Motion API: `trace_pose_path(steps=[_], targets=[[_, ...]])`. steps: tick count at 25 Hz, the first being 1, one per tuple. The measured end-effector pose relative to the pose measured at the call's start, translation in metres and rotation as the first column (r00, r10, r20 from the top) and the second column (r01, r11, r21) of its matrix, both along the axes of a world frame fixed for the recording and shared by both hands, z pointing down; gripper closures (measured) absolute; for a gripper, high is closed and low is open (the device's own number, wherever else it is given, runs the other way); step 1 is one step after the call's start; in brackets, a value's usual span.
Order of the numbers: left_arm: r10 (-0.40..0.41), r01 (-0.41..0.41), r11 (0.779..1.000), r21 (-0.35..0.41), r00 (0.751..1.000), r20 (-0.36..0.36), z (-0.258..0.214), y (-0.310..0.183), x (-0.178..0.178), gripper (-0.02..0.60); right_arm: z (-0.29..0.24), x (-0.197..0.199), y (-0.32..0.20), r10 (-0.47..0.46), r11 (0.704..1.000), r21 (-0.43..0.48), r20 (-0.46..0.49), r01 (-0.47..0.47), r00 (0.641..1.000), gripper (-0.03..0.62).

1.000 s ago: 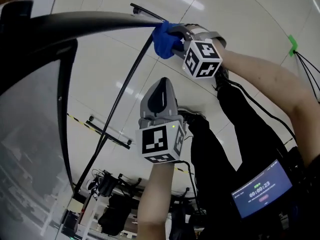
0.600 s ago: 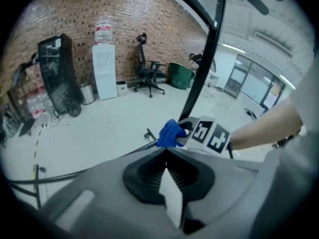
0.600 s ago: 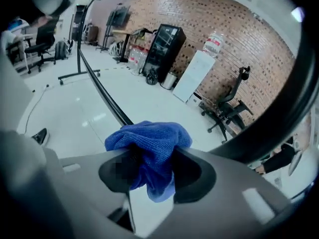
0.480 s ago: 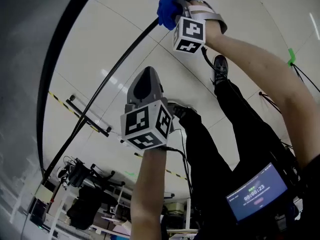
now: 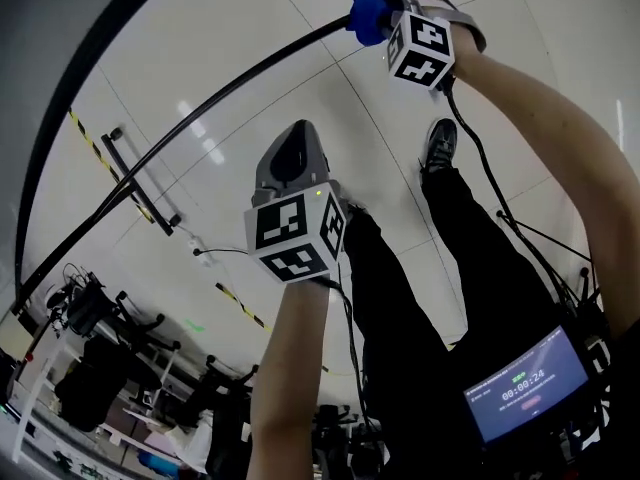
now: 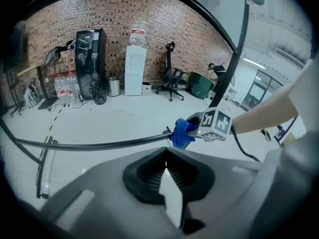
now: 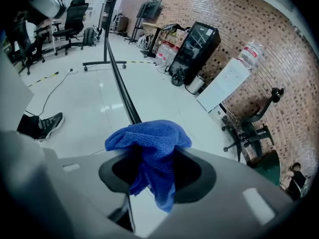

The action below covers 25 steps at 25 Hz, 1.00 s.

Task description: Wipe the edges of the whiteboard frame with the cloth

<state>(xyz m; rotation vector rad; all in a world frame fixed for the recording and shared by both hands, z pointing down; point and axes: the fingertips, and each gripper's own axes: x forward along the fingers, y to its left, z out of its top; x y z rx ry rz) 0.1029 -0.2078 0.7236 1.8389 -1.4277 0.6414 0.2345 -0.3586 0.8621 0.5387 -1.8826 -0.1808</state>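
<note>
My right gripper (image 5: 382, 6) is at the top of the head view, shut on a bunched blue cloth (image 5: 368, 10) that lies against the thin black frame edge (image 5: 200, 123) of the whiteboard. In the right gripper view the cloth (image 7: 149, 141) fills the jaws and hangs out of them, and the black frame edge (image 7: 119, 91) runs away behind it. The whiteboard's grey face (image 5: 25, 58) curves down the left side. My left gripper (image 5: 293, 146) hangs in mid-air below and left of the cloth, shut and empty (image 6: 166, 172), looking at the cloth (image 6: 181, 132) and the frame edge (image 6: 99, 145).
Below is a pale tiled floor with a black stand foot (image 5: 135, 183) and striped tape (image 5: 90, 140). The person's dark trouser legs and a shoe (image 5: 438, 146) are under the right arm. A black fridge (image 6: 89, 59), a water dispenser (image 6: 134, 66) and office chairs (image 6: 172, 78) line a brick wall.
The right gripper, with the cloth, has slid rightward along the black frame edge. The left gripper has shifted and rolled, its jaws still closed. The view has swung off the whiteboard toward the floor.
</note>
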Motion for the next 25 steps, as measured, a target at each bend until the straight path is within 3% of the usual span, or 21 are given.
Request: trace_pose_path(steps=[6,14,19,25], targets=[[-0.159,0.158,0.987,-0.027,0.987,-0.017,0.017,0.023,-0.023,0.578,0.002,-0.012,-0.004,-0.125,0.992,-0.010,-0.043,0.125,0.991,0.413],[-0.205,0.206,0.978,-0.019,0.978,0.047,0.036,0.044,-0.061,0.578,0.000,-0.027,0.001,-0.170,0.985,-0.017,-0.090,0.169,0.981,0.411],[-0.269,0.268,0.963,0.022,0.961,0.061,0.031,0.060,-0.096,0.578,-0.001,-0.063,0.010,-0.276,0.961,-0.016,-0.117,0.276,0.954,0.408],[-0.316,0.314,0.949,0.035,0.945,0.083,0.033,0.078,-0.125,0.578,-0.005,-0.089,0.018,-0.295,0.955,-0.030,-0.071,0.294,0.953,0.408]])
